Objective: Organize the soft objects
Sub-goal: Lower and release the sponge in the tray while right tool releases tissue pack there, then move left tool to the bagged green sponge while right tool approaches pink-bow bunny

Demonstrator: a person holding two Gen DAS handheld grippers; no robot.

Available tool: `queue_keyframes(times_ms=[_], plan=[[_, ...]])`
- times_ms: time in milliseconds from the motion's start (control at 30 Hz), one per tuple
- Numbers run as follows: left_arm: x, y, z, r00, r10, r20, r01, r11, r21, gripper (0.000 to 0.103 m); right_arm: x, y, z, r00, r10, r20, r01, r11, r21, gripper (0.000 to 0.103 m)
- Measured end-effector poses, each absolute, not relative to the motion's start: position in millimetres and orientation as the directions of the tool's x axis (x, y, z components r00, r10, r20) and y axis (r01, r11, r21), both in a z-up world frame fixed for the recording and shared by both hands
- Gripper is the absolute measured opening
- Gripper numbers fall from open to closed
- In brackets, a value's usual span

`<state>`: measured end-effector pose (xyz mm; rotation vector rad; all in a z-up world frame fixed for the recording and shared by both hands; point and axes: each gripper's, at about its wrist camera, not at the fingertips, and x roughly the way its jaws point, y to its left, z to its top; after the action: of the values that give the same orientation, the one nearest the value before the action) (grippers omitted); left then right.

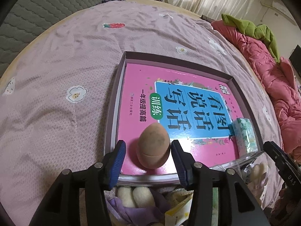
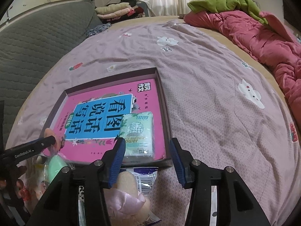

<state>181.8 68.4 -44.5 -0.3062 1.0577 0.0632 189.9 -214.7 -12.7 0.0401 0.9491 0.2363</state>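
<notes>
Left gripper [image 1: 148, 158]: jaws apart, brown egg-shaped sponge [image 1: 153, 146] standing between them on the pink book [image 1: 143, 86], pads not pressing it. Right gripper [image 2: 147, 157]: jaws apart, nothing gripped, green tissue pack [image 2: 138, 134] just beyond its left finger. Book lies inside shallow box [image 2: 163, 101] on the bedspread [image 2: 216, 94].

Bed [image 2: 216, 98] carries shallow box [image 2: 165, 105], pink quilt [image 2: 254, 37].

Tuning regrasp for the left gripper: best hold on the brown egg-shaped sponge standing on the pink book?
Grip the egg-shaped sponge across its wide lower belly, near the seam line, coming from above and the near side, one finger on each flank. It stands upright, narrow tip up, so the taper would likely squeeze out. The left gripper is open, already straddling it.
</notes>
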Motion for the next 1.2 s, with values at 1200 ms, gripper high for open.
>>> queue_keyframes(times_ms=[1200], plan=[[127.8, 75.7, 17.9, 0.609, -0.116, -0.785, -0.198, 0.936, -0.292, 0.067, 151.0, -219.8, 31.0, 0.629, 0.220, -0.745, -0.215, 0.971, 0.105, 0.066]])
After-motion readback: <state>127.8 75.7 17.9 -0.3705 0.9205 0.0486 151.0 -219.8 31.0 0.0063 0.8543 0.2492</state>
